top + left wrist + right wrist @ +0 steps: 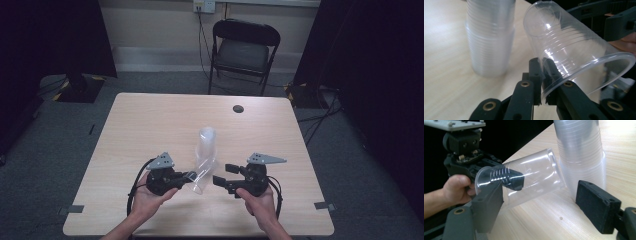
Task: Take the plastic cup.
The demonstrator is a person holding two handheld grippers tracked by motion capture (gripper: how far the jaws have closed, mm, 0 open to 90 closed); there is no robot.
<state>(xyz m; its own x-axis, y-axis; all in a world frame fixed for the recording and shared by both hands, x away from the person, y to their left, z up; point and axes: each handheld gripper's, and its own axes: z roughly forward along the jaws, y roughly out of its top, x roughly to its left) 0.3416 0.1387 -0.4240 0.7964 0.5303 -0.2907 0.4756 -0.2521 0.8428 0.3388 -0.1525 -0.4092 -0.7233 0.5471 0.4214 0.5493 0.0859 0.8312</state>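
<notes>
A single clear plastic cup (pixel 200 181) lies tilted on its side just above the table, mouth toward me. My left gripper (pixel 541 62) is shut on its rim, one jaw inside the cup (pixel 564 42) and one outside. An upright stack of clear cups (pixel 206 142) stands just behind it on the wooden table (pixel 150 125). My right gripper (pixel 222 174) is open to the right of the held cup. In the right gripper view its jaws (pixel 537 195) stand wide on either side of the cup (pixel 536 175) without pressing it, and the stack (pixel 581 152) rises beyond.
A round dark cable hole (pixel 238 108) sits near the table's far edge. A black folding chair (pixel 242 50) stands behind the table by the wall. Dark curtains hang on both sides. Bare tabletop spreads left and right of the cups.
</notes>
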